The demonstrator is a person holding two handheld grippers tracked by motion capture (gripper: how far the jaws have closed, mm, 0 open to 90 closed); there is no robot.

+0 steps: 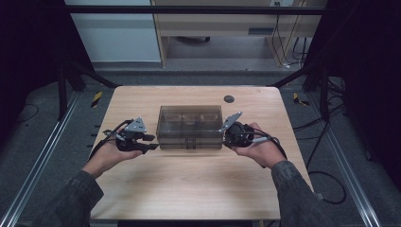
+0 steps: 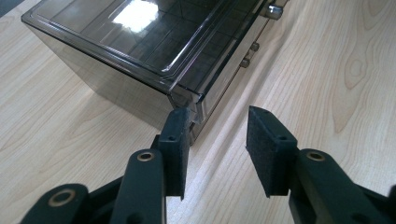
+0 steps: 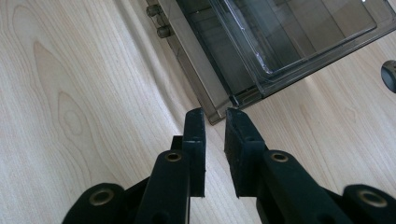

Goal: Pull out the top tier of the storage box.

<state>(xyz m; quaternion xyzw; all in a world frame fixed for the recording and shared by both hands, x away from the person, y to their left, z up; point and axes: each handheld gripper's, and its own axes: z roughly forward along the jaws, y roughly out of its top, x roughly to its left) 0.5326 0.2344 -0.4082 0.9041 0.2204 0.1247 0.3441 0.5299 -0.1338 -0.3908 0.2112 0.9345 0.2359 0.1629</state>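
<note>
A smoky translucent plastic box [image 1: 189,125] with a clear lid and inner compartments stands in the middle of the wooden table [image 1: 189,189]. My left gripper [image 1: 153,142] is at the box's near left corner. In the left gripper view the jaws [image 2: 219,126] stand apart over bare wood, and the left pad [image 2: 177,140] rests against the box corner [image 2: 184,100]. My right gripper [image 1: 226,137] is at the near right corner. Its jaws [image 3: 214,116] keep a narrow gap, with the box corner [image 3: 224,109] just past their tips and nothing pressed between the pads.
Small latches or knobs [image 2: 250,53] stick out of the box's front face. A dark round cap [image 1: 229,99] sits in the tabletop behind the box. Black frame posts and cables surround the table, with metal rails on the floor at both sides.
</note>
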